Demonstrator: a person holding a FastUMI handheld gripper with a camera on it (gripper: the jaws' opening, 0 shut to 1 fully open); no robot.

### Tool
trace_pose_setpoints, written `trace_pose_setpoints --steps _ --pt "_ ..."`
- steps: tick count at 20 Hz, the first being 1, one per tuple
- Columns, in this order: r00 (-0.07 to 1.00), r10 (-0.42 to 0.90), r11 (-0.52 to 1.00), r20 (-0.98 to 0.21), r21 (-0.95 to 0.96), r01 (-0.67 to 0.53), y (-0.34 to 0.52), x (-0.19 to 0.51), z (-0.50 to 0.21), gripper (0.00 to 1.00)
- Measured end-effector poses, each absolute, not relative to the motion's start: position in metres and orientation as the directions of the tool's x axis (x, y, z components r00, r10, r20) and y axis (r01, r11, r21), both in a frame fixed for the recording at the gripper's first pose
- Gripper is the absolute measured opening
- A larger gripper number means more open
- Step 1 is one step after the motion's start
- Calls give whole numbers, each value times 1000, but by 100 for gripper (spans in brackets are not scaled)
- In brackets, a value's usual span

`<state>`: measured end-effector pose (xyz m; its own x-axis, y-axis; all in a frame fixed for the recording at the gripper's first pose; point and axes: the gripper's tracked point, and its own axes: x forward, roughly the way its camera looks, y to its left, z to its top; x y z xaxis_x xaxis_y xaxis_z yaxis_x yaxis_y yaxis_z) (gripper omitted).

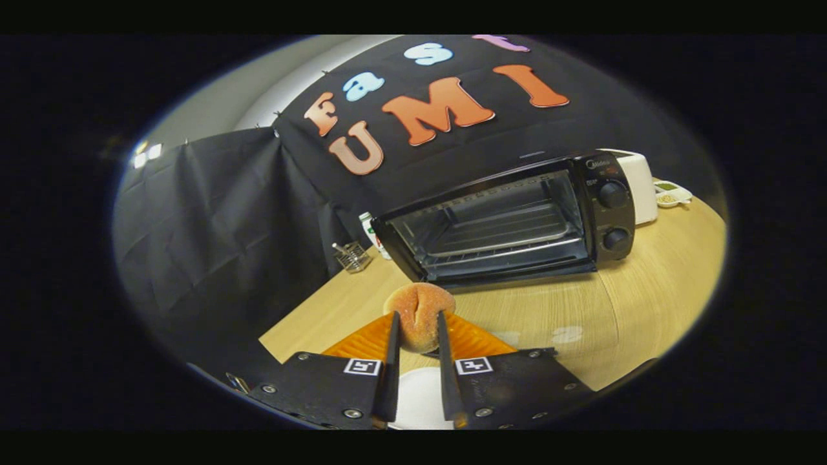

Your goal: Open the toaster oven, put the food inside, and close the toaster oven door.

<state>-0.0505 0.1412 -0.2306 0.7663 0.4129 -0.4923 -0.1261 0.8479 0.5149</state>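
A round brown bread roll (420, 309) sits between my two fingers, and my gripper (417, 315) is shut on it, holding it above the wooden table (581, 310). A white plate (418, 395) lies below, between the finger bases. Beyond the roll stands the black toaster oven (510, 216). Its door looks folded down flat at the front. The wire rack (504, 239) inside is in plain sight. Two black knobs (612, 194) are on the oven's right panel.
A white appliance (639, 184) stands behind the oven's right side, with a small dish (672, 194) past it. Left of the oven are a small wire holder (352, 256) and a white container (369, 229). The table's left edge runs close to my fingers.
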Motion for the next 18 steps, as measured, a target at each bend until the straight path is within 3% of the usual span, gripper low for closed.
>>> trace_pose_setpoints --steps 10,16,17,18 --pt "819 272 804 -505 587 95 98 69 -259 28" --pt "818 171 853 -550 498 157 80 115 -286 27" --pt "816 155 867 -557 473 158 79 119 -291 28" --pt "815 139 884 -563 441 155 78 120 -294 35"
